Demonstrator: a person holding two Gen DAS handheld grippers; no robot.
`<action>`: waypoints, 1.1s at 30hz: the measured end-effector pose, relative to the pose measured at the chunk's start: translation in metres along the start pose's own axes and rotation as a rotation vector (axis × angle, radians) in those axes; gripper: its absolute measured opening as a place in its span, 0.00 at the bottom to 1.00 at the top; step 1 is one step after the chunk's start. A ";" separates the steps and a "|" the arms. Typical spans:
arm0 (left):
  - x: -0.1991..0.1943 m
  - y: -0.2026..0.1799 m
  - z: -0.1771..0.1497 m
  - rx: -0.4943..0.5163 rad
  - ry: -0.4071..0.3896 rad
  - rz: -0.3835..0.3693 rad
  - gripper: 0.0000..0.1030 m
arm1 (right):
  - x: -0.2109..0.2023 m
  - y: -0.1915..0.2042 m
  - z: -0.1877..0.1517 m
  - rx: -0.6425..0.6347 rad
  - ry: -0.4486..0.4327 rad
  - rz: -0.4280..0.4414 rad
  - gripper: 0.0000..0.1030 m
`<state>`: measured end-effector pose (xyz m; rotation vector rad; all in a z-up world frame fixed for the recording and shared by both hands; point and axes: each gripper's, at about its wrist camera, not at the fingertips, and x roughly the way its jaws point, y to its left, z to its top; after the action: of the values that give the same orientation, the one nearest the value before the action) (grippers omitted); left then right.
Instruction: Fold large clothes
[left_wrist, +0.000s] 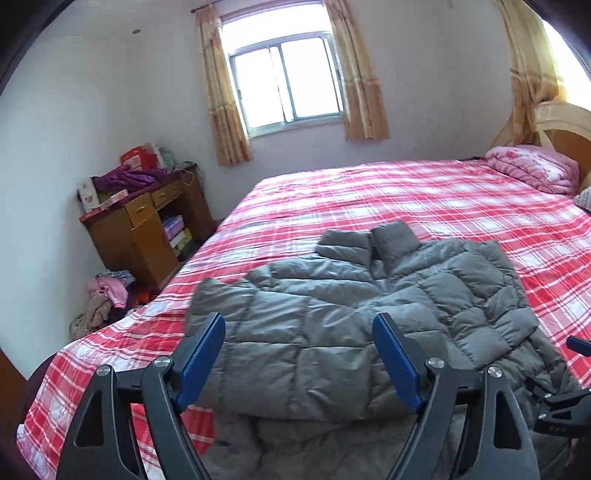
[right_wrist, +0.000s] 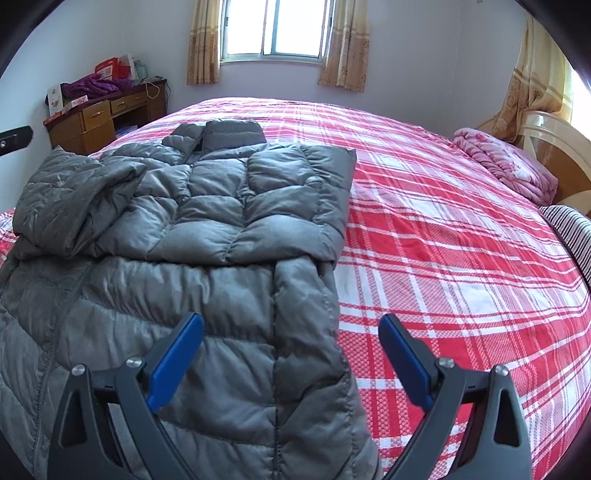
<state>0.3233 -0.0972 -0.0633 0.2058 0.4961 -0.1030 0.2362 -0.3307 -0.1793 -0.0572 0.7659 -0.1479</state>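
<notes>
A grey quilted puffer jacket (left_wrist: 351, 306) lies flat on a bed with a red and white plaid sheet (left_wrist: 424, 192). Its collar points toward the far window, and both sleeves are folded in over the body. In the left wrist view my left gripper (left_wrist: 299, 321) stands open just above the jacket's near left part, with nothing between its blue pads. In the right wrist view the jacket (right_wrist: 221, 206) fills the left half. My right gripper (right_wrist: 291, 320) is open over the jacket's lower right edge, one finger above the fabric and the other above the sheet (right_wrist: 461, 240).
A wooden desk (left_wrist: 144, 225) with boxes and a purple garment stands left of the bed. A pile of clothes (left_wrist: 107, 295) lies on the floor beside it. A folded pink quilt (left_wrist: 535, 166) sits near the headboard (right_wrist: 554, 144), and a striped pillow (right_wrist: 576, 232) lies at the right edge.
</notes>
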 end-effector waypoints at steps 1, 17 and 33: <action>0.003 0.010 -0.004 -0.007 0.008 0.025 0.84 | 0.001 0.001 0.001 -0.003 0.008 -0.001 0.95; 0.103 0.102 -0.095 -0.220 0.304 0.224 0.85 | 0.017 0.067 0.081 0.116 0.064 0.420 0.90; 0.110 0.116 -0.114 -0.311 0.357 0.192 0.85 | 0.025 0.068 0.057 0.077 0.145 0.494 0.10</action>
<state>0.3843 0.0359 -0.1943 -0.0361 0.8363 0.2018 0.3009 -0.2671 -0.1624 0.2170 0.8966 0.2908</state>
